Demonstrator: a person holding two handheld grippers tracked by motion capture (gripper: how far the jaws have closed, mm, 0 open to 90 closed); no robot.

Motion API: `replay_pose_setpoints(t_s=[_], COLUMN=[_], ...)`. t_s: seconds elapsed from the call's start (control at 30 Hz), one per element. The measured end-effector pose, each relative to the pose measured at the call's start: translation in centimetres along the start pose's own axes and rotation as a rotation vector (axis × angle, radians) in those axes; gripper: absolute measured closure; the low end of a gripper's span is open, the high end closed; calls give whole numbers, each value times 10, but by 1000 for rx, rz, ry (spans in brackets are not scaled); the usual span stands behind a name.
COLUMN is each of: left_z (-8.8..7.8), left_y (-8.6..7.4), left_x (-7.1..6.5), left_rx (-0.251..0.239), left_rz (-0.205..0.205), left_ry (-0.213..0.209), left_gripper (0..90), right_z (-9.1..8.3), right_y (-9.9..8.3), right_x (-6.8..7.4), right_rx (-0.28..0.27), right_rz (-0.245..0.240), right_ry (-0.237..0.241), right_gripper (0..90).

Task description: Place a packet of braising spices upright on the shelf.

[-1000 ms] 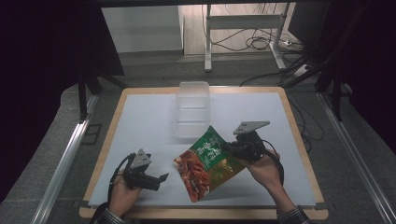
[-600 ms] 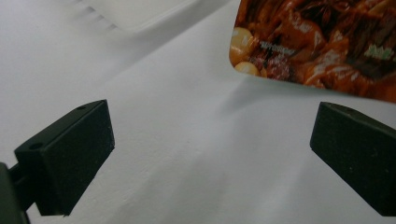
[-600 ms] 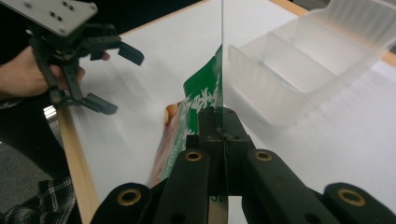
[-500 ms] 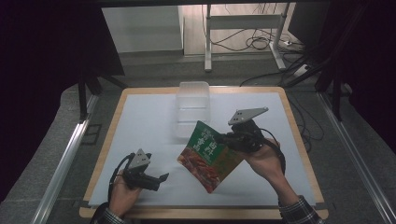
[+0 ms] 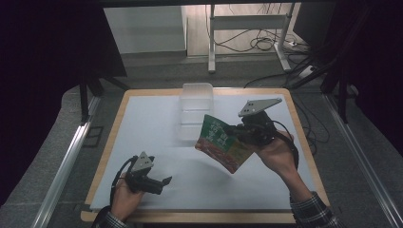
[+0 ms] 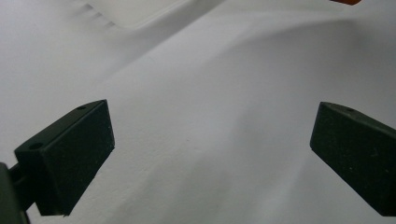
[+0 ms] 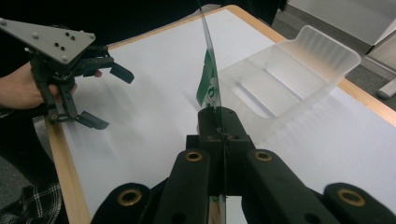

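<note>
the left claw (image 5: 164, 182) rests low on the white tabletop (image 5: 142, 128), jaws wide apart with nothing between them. well to its right, the right claw (image 5: 234, 129) is clamped on the edge of a green and red packet (image 5: 222, 143), held clear above the tabletop. the clear tub (image 5: 195, 107) stands just beyond the packet.

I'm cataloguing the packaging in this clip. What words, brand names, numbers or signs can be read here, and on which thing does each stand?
Snack bag, held in the shut right gripper: white lettering on its green upper part, too small and blurred to read.
Same bag edge-on in the right gripper view: green and white print, nothing legible.
Clear plastic container, white table mat, left gripper: no text.
</note>
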State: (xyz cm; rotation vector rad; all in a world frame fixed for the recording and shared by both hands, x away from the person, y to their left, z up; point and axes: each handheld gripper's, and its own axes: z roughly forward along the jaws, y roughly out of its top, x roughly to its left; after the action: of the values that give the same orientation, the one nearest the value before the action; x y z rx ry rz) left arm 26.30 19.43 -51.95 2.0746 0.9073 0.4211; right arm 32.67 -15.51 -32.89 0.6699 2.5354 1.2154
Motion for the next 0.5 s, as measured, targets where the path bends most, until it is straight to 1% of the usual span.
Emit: replay_pose_setpoints(t_s=[0.17, 0.3, 0.5], left_z=[0, 0, 0], left_y=[0, 0, 0], left_x=[0, 0, 0], left_rx=[-1, -3, 0], left_rz=[-1, -1, 1], left_ry=[0, 0, 1], left_gripper=[0, 0, 0], right_z=[-4, -7, -10], right_y=[2, 5, 11], right_x=[-5, -8, -14], right_rx=[-12, -18, -17], right_rz=[-8, 0, -4], right_ry=[10, 19, 7], right_gripper=[892, 892, 892])
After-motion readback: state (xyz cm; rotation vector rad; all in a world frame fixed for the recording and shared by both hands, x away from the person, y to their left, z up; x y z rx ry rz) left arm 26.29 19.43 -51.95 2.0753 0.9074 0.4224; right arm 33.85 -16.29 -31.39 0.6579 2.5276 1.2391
